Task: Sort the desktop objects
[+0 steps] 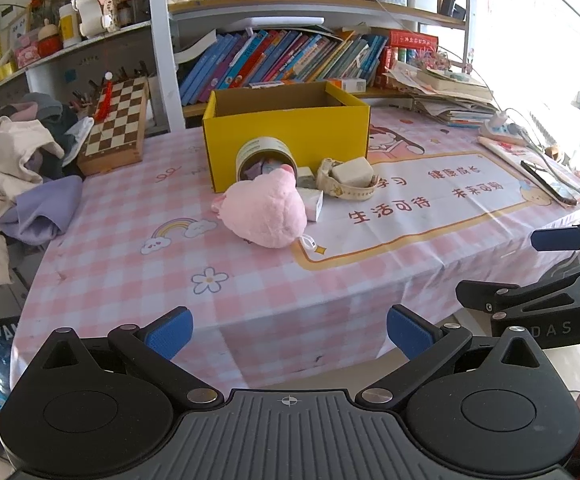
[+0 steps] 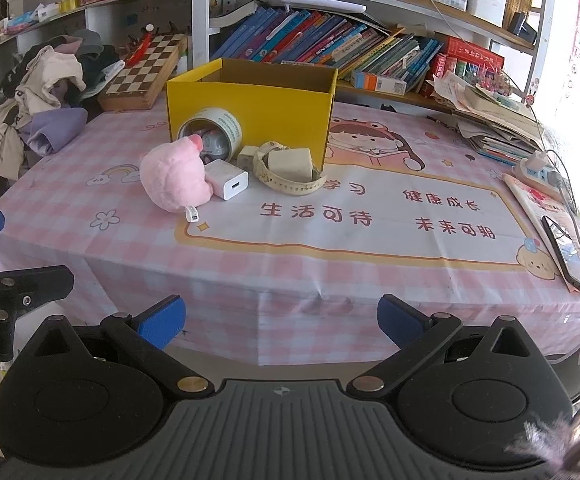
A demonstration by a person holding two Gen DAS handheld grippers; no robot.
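Left gripper: the black two-finger left gripper [image 1: 289, 332] with blue pads hangs off the near edge of the table, jaws spread wide, nothing between them.
Right gripper: the black two-finger right gripper [image 2: 281, 322] with blue pads is held alongside it, also short of the table edge, jaws released and empty.
Table cover: a pink-and-white checked tablecloth [image 2: 329, 280] with a cartoon girl and red Chinese lettering drapes over the front edge.
Plush: a fluffy pink plush toy [image 2: 174, 178] lies nearest of the cluster, its white tag toward the front.
Charger: a white square plug adapter [image 2: 228, 179] lies touching the plush's right side.
Watch: a cream-strapped wristwatch [image 2: 286, 178] sits just right of the charger, with a pale block [image 2: 293, 163] resting on its band.
Can: a white round tin [image 2: 214, 134] lies on its side, mouth forward, against the box front and behind the plush.
Box: an open yellow cardboard box [image 2: 258, 112] stands upright behind the cluster.
Far right: a black phone [image 2: 565, 254] lies on a booklet near the table's right edge.
Far left: a wooden chessboard case [image 2: 146, 72] and a heap of clothes [image 2: 46, 92].
Back: a shelf of leaning coloured books [image 2: 329, 50].
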